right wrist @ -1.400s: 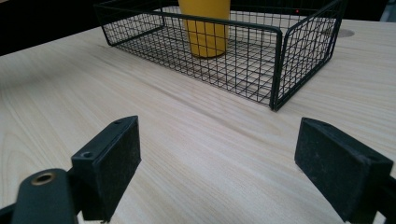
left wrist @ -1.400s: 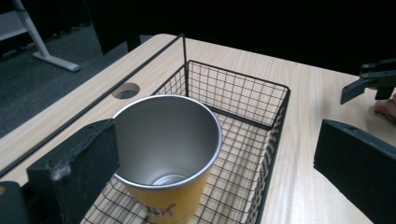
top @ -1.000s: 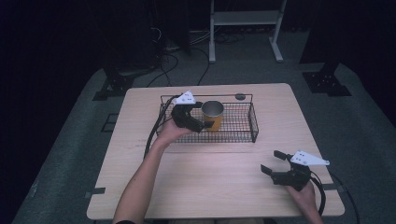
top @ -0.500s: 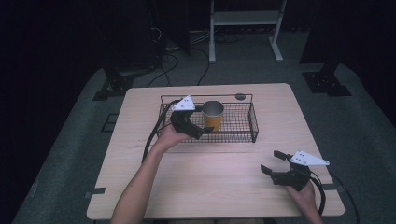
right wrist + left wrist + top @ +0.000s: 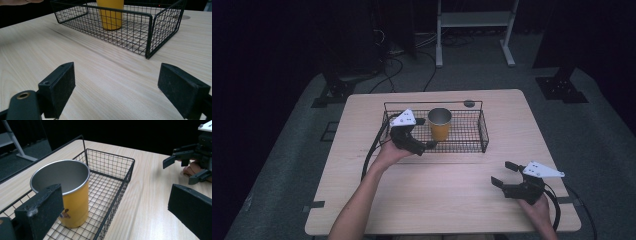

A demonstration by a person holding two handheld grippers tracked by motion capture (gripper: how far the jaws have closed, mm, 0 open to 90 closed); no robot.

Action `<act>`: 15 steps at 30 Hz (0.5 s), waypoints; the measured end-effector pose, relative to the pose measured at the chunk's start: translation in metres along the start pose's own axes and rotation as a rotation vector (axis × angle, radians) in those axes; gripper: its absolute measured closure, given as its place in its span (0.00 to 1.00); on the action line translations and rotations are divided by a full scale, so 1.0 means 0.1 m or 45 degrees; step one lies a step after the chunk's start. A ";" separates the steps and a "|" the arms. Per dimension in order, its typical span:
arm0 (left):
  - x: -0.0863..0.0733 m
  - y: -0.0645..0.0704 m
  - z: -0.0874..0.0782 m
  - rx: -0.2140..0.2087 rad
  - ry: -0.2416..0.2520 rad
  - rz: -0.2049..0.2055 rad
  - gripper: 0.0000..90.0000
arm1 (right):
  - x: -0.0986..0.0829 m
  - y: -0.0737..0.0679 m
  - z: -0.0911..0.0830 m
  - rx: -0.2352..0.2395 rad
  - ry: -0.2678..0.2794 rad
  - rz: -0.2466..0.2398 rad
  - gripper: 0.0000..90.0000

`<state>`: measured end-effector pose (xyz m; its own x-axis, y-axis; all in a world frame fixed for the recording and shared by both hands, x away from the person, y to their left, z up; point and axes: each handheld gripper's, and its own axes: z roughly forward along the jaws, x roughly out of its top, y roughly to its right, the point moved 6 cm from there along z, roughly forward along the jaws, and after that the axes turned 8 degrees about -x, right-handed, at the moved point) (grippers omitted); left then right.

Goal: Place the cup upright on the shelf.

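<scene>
While the yellow cup (image 5: 440,123) stands upright in the wire basket (image 5: 482,131), toward its nine o'clock end, my left gripper (image 5: 418,146) sits at the basket's near rim with its jaws spread wide and nothing between them. I judge the clean move is to draw toward six o'clock, low and level, so neither jaw catches the wire. My right gripper (image 5: 503,174), also wide and empty, rests at four o'clock on the table (image 5: 362,210).
</scene>
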<state>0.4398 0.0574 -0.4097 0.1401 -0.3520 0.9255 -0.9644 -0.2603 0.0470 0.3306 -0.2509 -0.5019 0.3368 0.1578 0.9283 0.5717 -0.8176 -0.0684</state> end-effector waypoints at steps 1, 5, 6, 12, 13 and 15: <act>-0.02 0.02 -0.02 -0.001 0.013 -0.008 0.00 | 0.00 0.00 0.00 0.000 0.000 0.000 0.15; -0.07 0.06 -0.04 -0.002 0.013 -0.010 0.00 | 0.00 0.00 0.00 -0.001 -0.002 0.000 0.15; -0.07 0.06 -0.04 -0.002 0.013 -0.010 0.00 | 0.00 0.00 0.00 -0.001 -0.002 0.000 0.15; -0.15 0.12 -0.06 -0.007 0.023 -0.025 0.00 | 0.00 0.00 0.00 -0.001 -0.002 0.002 0.15; -0.17 0.13 -0.06 -0.012 0.027 -0.030 0.00 | 0.00 0.00 0.00 -0.001 -0.002 0.000 0.15; -0.19 0.14 -0.07 -0.012 0.027 -0.033 0.00 | 0.00 0.00 0.00 0.000 -0.003 0.000 0.15</act>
<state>0.4218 0.0663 -0.4237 0.1605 -0.3262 0.9316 -0.9626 -0.2605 0.0747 0.3306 -0.2508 -0.5021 0.3383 0.1588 0.9275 0.5715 -0.8177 -0.0684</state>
